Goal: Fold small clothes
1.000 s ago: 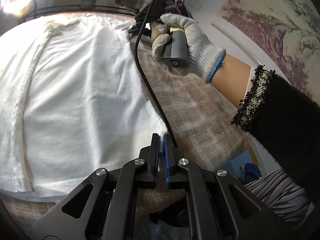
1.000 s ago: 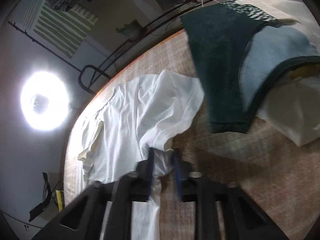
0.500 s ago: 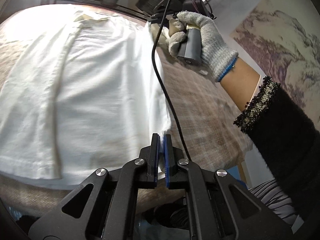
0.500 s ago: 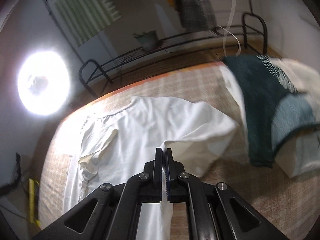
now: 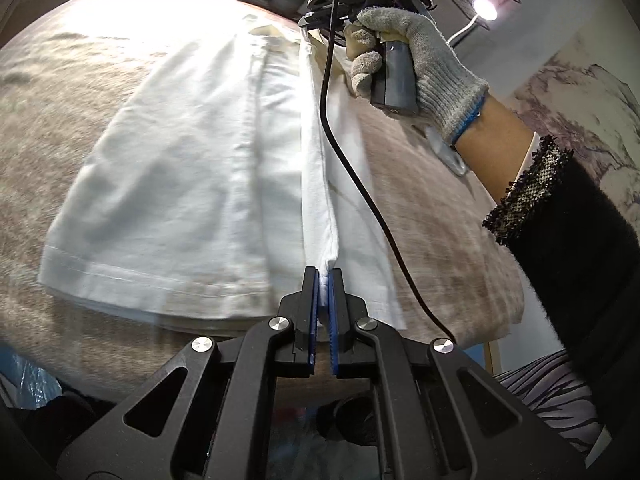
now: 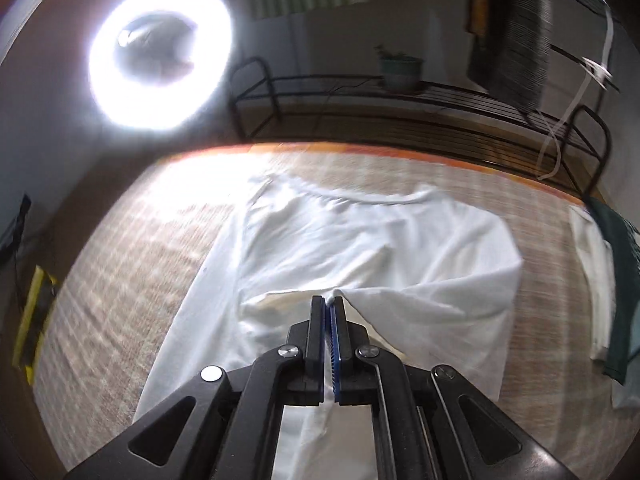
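Shirt point(image 6: 360, 256) flat on tablecloth point(image 6: 132, 264), one side lifted between both grippers; clothes pile point(image 6: 608, 280) to its right; rack point(image 6: 400, 100) behind table, ring light point(image 6: 160, 54) at rear left

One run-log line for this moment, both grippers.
step: side fold | left hand-held gripper: shut on white shirt hem | right hand-held gripper: shut on shirt edge | surface: woven table cover

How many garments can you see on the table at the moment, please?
3, possibly more hidden. The white shirt lies spread mid-table, pinched by both grippers. At the right edge, a dark green garment lies on a white garment; the frame cuts that pile off.
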